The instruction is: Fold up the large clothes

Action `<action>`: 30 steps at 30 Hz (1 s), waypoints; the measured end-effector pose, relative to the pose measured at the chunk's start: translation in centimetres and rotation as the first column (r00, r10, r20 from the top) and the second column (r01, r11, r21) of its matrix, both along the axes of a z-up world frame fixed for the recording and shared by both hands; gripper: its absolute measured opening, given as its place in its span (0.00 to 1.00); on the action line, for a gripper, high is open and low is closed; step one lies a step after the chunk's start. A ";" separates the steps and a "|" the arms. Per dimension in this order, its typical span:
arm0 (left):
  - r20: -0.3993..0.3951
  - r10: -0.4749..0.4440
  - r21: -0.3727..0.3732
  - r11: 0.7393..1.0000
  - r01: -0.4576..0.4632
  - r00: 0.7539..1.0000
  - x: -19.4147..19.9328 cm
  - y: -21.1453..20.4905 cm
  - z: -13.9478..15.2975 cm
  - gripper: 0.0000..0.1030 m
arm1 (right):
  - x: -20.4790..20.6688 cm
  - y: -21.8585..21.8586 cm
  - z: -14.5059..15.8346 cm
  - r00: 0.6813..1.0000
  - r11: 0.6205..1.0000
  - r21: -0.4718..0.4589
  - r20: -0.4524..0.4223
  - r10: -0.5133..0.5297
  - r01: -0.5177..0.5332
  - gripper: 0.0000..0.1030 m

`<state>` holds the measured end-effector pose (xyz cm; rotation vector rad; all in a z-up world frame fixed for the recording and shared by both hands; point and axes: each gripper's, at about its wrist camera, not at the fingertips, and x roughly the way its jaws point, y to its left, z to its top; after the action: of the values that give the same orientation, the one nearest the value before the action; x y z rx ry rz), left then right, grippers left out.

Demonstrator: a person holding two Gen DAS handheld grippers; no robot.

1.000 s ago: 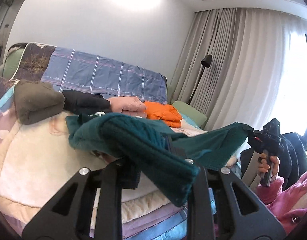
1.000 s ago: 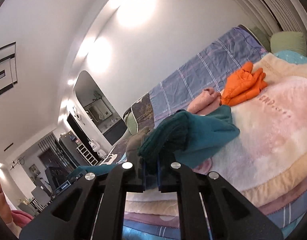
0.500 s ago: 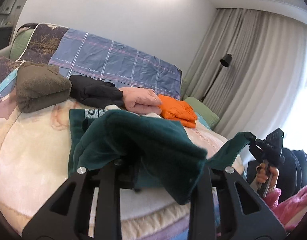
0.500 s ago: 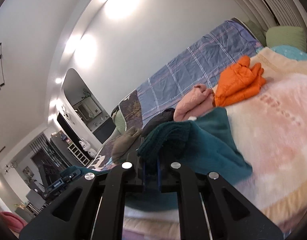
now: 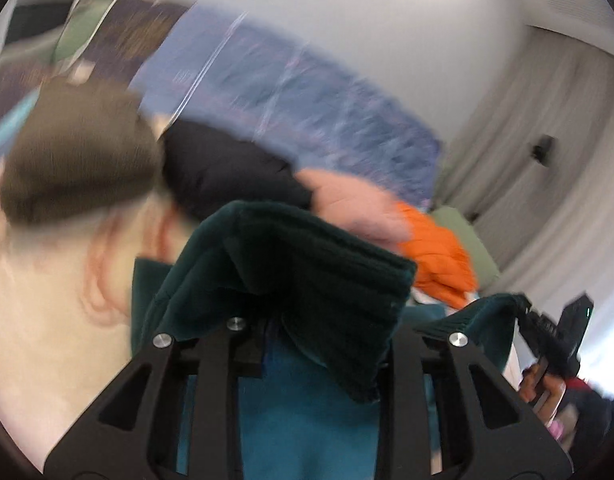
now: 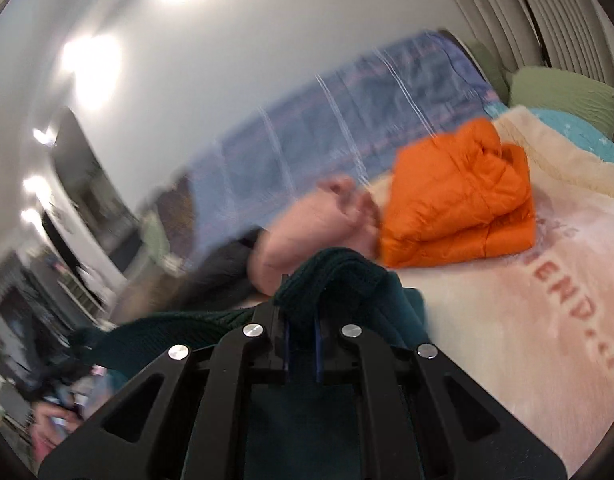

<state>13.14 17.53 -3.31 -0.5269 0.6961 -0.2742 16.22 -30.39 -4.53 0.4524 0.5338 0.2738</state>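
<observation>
1. The bed (image 6: 567, 280) is the largest thing here, topped with a plush cream and pink blanket (image 5: 47, 300) whose pile looks soft and grippy; I judge that cloth dragged across it could catch and bunch instead of sliding flat.
2. The teal sweater (image 5: 307, 280) is a thick ribbed knit, its body spread on the blanket below both tongs and its raised edge strung between them (both views are smeared by motion).
3. Along the far side sits a row of folded clothes: a brown bundle (image 5: 79, 168), a black one (image 5: 227, 176), a pink one (image 6: 315, 232) and a puffy orange jacket (image 6: 459, 200). The carried edge is near them, so an overshoot could knock the pile.
4. The right tongs (image 6: 301, 344) are nearly closed, pinching a bunched hem of the sweater.
5. The left tongs (image 5: 319, 344) have knit draped over them; the fingers look set apart, and I cannot tell whether they truly clamp it. If that hold is loose, the heavy knit may slip and the fold land crooked.
</observation>
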 end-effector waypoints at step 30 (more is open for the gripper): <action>0.337 -0.059 0.200 0.980 -0.010 0.940 -3.9 -1.3 2.5 0.83 | -2.0 5.6 -1.6 0.994 0.950 -0.305 0.063 0.090 -0.066 0.64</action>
<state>9.20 16.21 -0.82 -0.2680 0.3856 -0.3069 14.19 -24.80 -6.14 0.1227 0.5093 0.2785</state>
